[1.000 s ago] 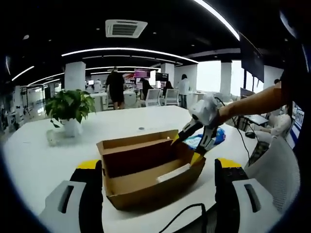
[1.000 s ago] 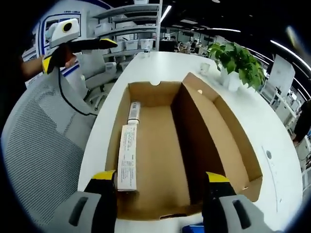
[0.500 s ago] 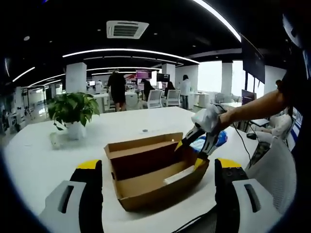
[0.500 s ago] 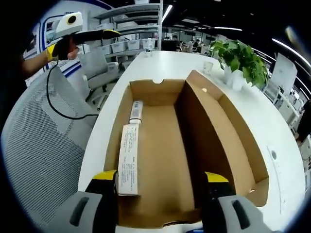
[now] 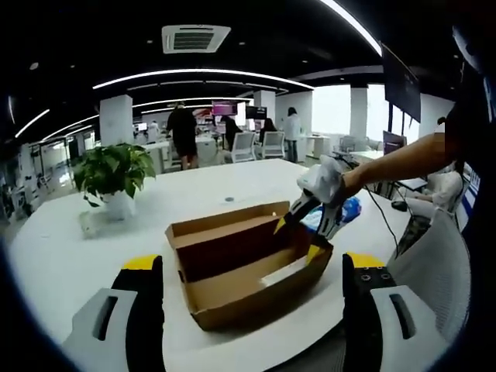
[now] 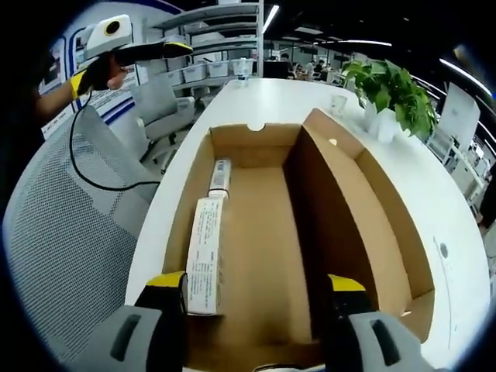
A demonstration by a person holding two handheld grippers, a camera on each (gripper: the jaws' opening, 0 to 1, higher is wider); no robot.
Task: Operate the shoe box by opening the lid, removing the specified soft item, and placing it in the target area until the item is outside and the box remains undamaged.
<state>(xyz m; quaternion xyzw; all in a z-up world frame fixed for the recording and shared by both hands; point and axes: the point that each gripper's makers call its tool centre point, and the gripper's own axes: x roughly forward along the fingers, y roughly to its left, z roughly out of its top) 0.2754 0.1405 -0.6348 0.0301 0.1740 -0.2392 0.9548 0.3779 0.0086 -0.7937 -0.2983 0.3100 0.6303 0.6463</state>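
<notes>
- Left gripper view: the box (image 5: 248, 263) sat open on the white desk (image 5: 70, 248), its lid already up and leaning along the far side. It lay straight ahead of the left claw (image 5: 252, 310), between that claw's two widely spread jaws but well apart from them, with its long axis running left to right.
- In the same view the right claw (image 5: 310, 236) hung over the box's right end, its yellow tips apart, one just above the rim. It pinched nothing. It was plainly the nearer claw to the box. A blue item (image 5: 337, 217) lay on the desk just beyond it, outside the box; whether that was the soft item, I could not tell.
- Right gripper view: the right claw (image 6: 254, 306) looked down along the box (image 6: 256, 232), so the box's long axis ran near to far, straight away from the spread jaws, which held nothing.
- A long white carton (image 6: 203, 256) lay flat against the left wall, lengthwise, just ahead of the left jaw, with a smaller carton (image 6: 220, 176) end-on beyond it. No soft item could be made out inside.
- The left claw (image 6: 167, 48) was held high at far left, well clear of the box, over a mesh chair (image 6: 62, 232); its jaws looked close together, though I could not tell for sure from here.
- By my judgement any reach into the box fell to the right claw, moving forward and slightly left.
</notes>
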